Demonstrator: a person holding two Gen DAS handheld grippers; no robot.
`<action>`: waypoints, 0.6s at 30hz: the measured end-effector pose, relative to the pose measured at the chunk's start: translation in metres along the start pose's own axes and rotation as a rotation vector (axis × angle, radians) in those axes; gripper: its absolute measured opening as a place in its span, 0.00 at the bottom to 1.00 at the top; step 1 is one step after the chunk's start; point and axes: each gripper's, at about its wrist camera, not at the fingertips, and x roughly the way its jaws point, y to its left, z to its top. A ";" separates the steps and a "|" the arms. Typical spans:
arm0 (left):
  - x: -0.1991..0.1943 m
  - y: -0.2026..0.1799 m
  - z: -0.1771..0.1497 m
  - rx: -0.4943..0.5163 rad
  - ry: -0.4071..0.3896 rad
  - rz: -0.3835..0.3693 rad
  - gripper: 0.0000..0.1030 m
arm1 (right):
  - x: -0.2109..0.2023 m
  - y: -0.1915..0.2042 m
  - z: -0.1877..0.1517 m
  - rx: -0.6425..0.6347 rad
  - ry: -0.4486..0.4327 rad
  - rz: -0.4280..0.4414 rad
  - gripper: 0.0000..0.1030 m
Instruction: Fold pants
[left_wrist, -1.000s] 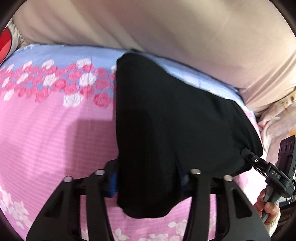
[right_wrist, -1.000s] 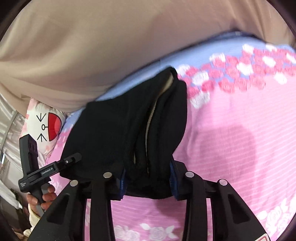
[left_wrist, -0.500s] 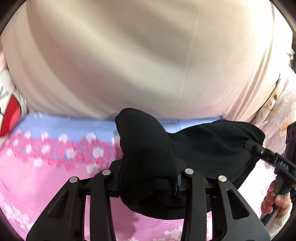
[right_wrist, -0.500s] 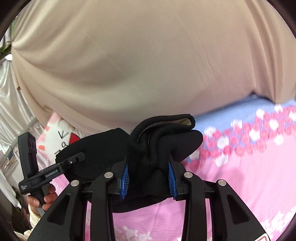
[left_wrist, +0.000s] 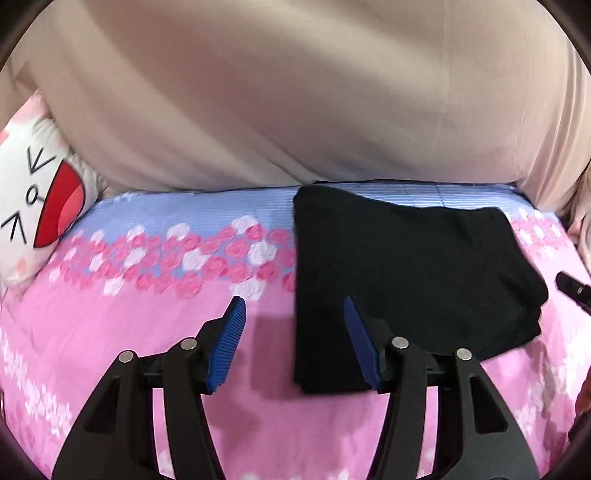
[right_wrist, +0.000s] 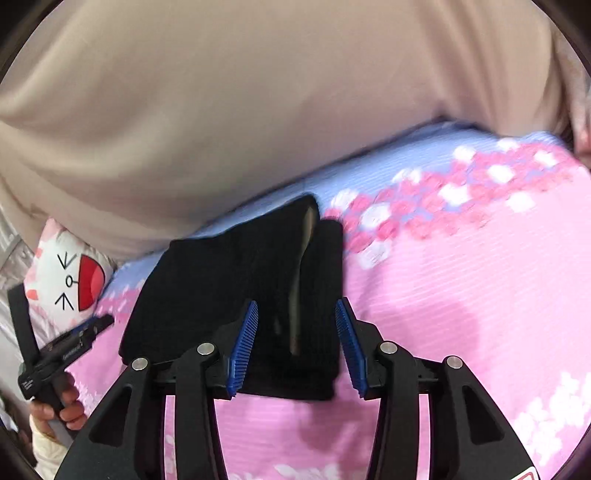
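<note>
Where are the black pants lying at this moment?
In both wrist views the folded black pants lie flat on the pink floral bedsheet, near its blue far edge, below the beige curtain, right of the cartoon pillow.

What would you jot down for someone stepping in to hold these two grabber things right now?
Left tool: open, holding nothing, its right finger over the near left edge of the black pants.
Right tool: open, fingers astride the pants' near right edge, not gripping.
Pants: folded into a compact stack, lying on the pink floral bedsheet, cartoon pillow off to the left.
Done: the fold looks finished and set down.
Left: probably just draw both tools back; tidy the loose right-side layers if needed.
</note>
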 end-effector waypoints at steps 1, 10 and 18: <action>-0.006 0.000 0.004 0.003 -0.016 0.013 0.52 | -0.008 0.007 0.007 -0.039 -0.017 -0.007 0.16; 0.047 -0.060 0.065 0.015 -0.013 0.011 0.74 | 0.088 0.075 0.056 -0.213 0.103 0.003 0.09; 0.080 -0.060 0.032 0.042 0.075 0.090 0.71 | 0.090 0.046 0.051 -0.148 0.116 -0.108 0.11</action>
